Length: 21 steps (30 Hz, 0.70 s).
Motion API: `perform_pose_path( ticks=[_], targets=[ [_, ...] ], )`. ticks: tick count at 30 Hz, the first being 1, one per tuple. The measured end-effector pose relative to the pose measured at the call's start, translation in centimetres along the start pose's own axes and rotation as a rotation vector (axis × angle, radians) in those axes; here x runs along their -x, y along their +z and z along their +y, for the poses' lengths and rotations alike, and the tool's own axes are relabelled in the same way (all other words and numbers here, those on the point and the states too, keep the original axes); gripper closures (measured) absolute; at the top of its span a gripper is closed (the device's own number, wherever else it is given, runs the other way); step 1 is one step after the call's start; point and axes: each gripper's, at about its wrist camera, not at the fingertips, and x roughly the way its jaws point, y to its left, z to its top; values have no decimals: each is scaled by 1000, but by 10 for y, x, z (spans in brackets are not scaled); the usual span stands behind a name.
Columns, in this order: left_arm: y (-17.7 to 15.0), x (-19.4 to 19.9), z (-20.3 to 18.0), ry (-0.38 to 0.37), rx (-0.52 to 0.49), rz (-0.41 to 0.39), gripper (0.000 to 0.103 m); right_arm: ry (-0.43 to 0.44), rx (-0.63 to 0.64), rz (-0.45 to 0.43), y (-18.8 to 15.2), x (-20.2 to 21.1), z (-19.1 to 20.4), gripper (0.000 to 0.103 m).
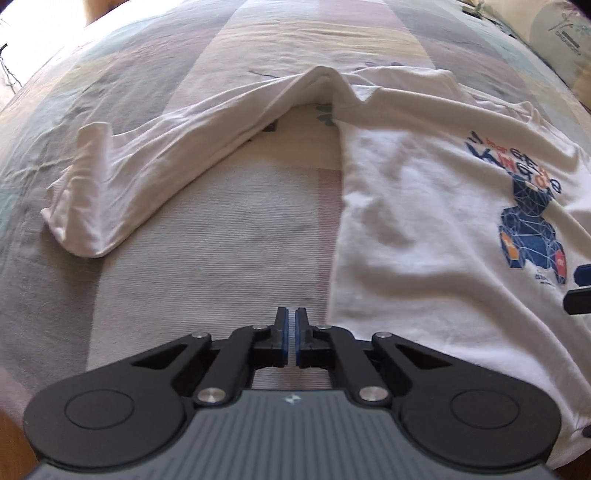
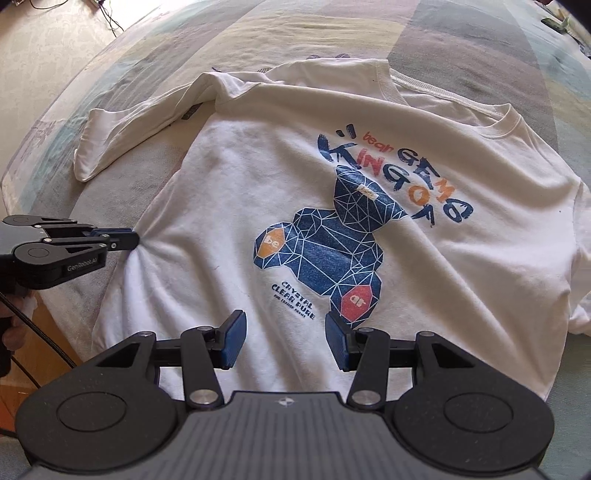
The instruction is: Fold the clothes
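Note:
A white long-sleeved shirt (image 2: 369, 177) with a blue bear print lies face up on the bed; it also shows in the left wrist view (image 1: 424, 221). Its left sleeve (image 1: 147, 166) stretches out to the left. My left gripper (image 1: 291, 317) has its jaws together, and in its own view nothing shows between them. In the right wrist view the left gripper (image 2: 133, 238) touches the shirt's left side edge, where the cloth puckers; whether it pinches the cloth I cannot tell. My right gripper (image 2: 284, 336) is open and empty above the shirt's lower part.
The bed has a striped pastel cover (image 1: 221, 240). Its left edge and a wooden floor (image 2: 48, 332) show beside the left gripper. A pillow (image 1: 561, 40) lies at the far right. Cables (image 2: 110, 14) lie beyond the bed.

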Motion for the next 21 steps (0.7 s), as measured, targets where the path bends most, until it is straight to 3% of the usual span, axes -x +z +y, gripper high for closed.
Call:
perform_pose_path(
  ticks=[6, 9, 11, 13, 14, 15, 17, 20, 21],
  targets=[
    [17, 9, 27, -143, 87, -49, 100, -14, 1, -9, 5, -4, -2, 50],
    [41, -6, 13, -292, 79, -78, 98, -20, 1, -13, 8, -6, -3, 50],
    [59, -20, -2, -387, 59, -97, 90, -25, 2, -16, 10, -7, -3, 50],
    [75, -40, -19, -426, 12, -81, 78, -34, -2, -19, 11, -7, -6, 50],
    [80, -47, -18, -388, 3, -86, 77, -42, -6, -21, 11, -7, -8, 50],
    [85, -53, -17, -350, -5, -91, 86, -49, -10, -23, 11, -6, -10, 50],
    [93, -59, -11, -281, -13, -102, 92, -63, -18, -26, 11, -5, -15, 50],
    [100, -57, 1, -176, -18, -112, 87, -84, -30, -32, 10, -4, -21, 47],
    [102, -54, 9, -215, 18, -100, 87, -92, -34, -34, 10, -4, -23, 46]
  ],
)
